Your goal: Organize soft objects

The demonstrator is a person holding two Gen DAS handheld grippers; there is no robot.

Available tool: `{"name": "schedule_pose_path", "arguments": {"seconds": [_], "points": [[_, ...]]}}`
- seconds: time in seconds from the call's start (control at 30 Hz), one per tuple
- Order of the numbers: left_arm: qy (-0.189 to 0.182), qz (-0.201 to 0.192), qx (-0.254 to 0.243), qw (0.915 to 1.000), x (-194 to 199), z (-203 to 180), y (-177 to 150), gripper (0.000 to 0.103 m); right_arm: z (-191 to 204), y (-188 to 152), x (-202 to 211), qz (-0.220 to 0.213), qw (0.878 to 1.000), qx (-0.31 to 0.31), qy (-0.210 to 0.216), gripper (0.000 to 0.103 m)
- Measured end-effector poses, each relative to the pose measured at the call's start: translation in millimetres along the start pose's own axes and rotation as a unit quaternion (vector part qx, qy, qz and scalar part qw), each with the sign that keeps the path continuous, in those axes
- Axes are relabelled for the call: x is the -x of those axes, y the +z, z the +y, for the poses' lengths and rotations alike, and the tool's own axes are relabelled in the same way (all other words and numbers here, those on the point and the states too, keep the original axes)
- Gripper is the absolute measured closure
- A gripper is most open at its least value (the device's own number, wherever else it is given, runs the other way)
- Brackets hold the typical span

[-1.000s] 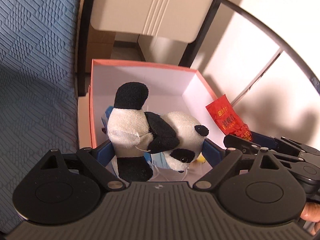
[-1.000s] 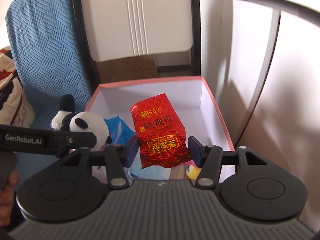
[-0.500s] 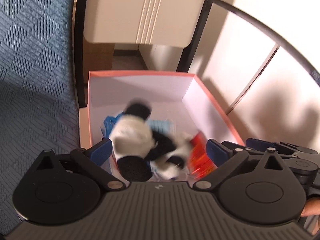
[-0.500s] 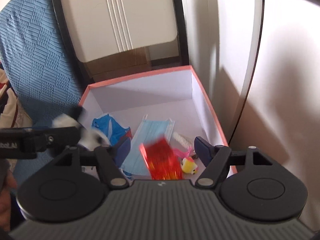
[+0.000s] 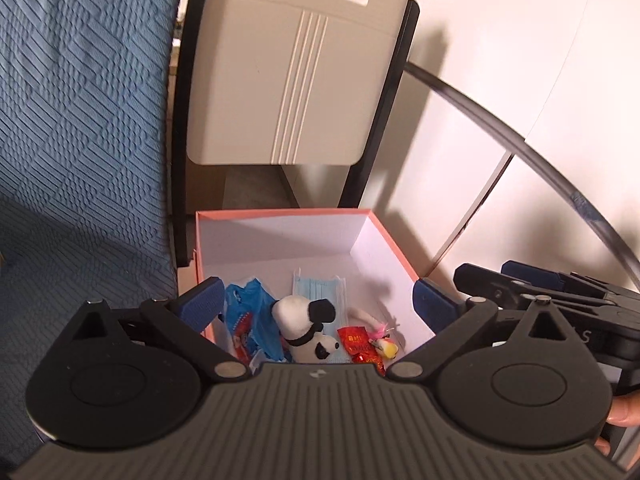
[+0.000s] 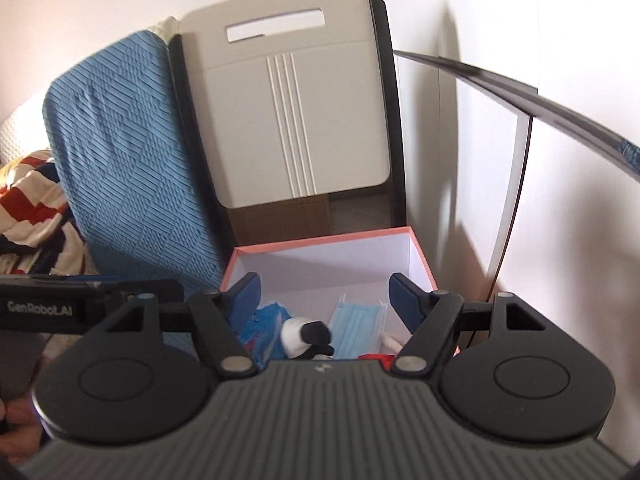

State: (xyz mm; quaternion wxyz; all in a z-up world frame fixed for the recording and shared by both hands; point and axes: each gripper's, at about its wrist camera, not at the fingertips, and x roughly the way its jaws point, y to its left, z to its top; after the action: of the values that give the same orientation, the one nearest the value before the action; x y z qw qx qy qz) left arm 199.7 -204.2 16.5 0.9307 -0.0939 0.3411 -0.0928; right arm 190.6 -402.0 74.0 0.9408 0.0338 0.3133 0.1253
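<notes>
Red packet [image 6: 374, 357] half hidden behind right hand-held gripper [image 6: 324, 296].

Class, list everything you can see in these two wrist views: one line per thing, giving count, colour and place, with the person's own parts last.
box: one, salmon-pink outside, white inside, on the floor by the wall.
panda plush: one, black and white, lying in the box.
red packet: one, red foil, in the box right of the panda.
face mask: one, light blue, flat in the box.
blue bag: one, blue, in the box at left.
small toy: one, yellow and pink, in the box at right.
chair: one, beige, behind the box.
blue cover: one, left.
striped cloth: one, far left.
left tool: open, empty.
right tool: open, empty.
hand: one, on the right tool.
</notes>
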Motion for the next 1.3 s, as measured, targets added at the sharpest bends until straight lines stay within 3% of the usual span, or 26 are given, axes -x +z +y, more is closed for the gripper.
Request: {"name": "schedule_pose_path", "arguments": {"seconds": [0.37,0.6,1.07,1.1,1.17,1.2,1.3], "points": [[0.004,-0.029,0.010,0.9995,57.3,11.1,-19.1,0.001,27.1,-33.4,35.0,0.009,1.000,-0.006,0.003,0.030],[0.032,-0.017,0.004,0.9993,58.7,18.1,-44.0,0.000,30.9,-61.3,34.4,0.026,1.000,-0.005,-0.009,0.030],[0.028,-0.001,0.017,0.9995,61.7,33.8,-64.5,0.000,39.2,-76.2,37.6,0.040,0.998,-0.014,-0.035,0.030],[0.028,-0.002,0.018,0.9994,63.4,35.7,-65.0,0.000,41.2,-76.2,38.2,0.040,0.998,-0.014,-0.035,0.028],[0.026,-0.005,0.021,0.9994,67.7,39.5,-65.3,0.000,44.3,-77.6,39.9,0.037,0.998,-0.011,-0.044,0.006],[0.025,-0.007,0.023,0.9994,69.9,42.0,-65.7,0.000,46.1,-78.7,40.6,0.034,0.998,-0.009,-0.048,0.000],[0.026,-0.012,0.037,0.9989,75.8,51.7,-67.7,0.000,51.0,-82.8,37.4,0.040,0.998,-0.003,-0.052,0.000]]}}
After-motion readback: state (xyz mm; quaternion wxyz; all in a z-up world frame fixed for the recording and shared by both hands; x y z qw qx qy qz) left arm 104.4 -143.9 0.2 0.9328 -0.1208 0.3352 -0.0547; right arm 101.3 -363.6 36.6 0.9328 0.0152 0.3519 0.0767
